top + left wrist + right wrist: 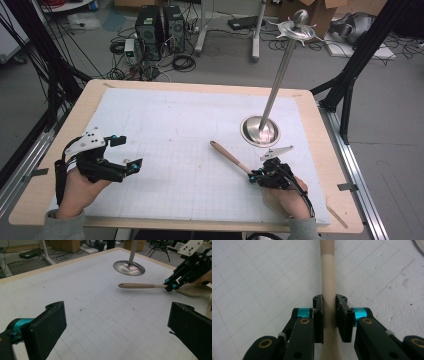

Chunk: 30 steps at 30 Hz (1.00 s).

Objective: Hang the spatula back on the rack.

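Your right gripper [329, 312] clamped the stiff, light-looking wooden spoon [230, 157] low on its handle. Your left gripper [117, 152] stood open, holding nothing.

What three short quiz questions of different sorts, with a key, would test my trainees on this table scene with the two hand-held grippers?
1. True or false: the left gripper is clamped on the stand's pole.
2. Multiple choice: what do the right gripper's jaws close on? A) a cable B) the beige spatula handle C) nothing
3. Fill in: the metal stand's round base rests on the ___ mat.

Key:
1. False; its jaws stand wide apart over the mat, holding nothing.
2. B
3. white gridded
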Available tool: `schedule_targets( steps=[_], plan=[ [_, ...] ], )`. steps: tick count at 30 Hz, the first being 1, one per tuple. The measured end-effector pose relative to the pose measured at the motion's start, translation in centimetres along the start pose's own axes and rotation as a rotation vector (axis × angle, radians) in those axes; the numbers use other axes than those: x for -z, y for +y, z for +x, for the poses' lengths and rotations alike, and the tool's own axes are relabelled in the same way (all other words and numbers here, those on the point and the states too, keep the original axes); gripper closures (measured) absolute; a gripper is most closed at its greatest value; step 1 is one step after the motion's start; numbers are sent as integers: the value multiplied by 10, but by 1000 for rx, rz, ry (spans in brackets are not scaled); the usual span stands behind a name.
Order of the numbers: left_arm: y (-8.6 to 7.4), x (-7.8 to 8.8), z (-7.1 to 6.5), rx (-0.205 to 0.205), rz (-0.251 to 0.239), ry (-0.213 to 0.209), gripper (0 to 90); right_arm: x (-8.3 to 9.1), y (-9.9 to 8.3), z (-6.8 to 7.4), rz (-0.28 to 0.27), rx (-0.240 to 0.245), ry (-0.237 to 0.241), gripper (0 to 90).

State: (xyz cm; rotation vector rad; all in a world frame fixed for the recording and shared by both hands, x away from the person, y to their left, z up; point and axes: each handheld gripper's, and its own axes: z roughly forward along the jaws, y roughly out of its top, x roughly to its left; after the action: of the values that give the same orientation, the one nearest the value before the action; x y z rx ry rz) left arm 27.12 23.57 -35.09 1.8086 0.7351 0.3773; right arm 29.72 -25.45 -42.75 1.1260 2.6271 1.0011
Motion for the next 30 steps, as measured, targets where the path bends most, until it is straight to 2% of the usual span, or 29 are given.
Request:
schedule_targets(
  steps=[8, 15, 22, 30],
  plan=[
    [0, 0, 0, 1, 5, 1, 23, 6, 0, 1, -25, 21, -15, 779],
    [2, 6, 0, 0, -10, 13, 23, 12, 2, 2, -48, 34, -2, 780],
    [1, 7, 2, 4, -7, 19, 23, 39, 5, 0, -136, 34, 15, 780],
    [0, 6, 2, 9, -5, 26, 23, 67, 4, -8, -184, 35, -12, 779]
  ],
)
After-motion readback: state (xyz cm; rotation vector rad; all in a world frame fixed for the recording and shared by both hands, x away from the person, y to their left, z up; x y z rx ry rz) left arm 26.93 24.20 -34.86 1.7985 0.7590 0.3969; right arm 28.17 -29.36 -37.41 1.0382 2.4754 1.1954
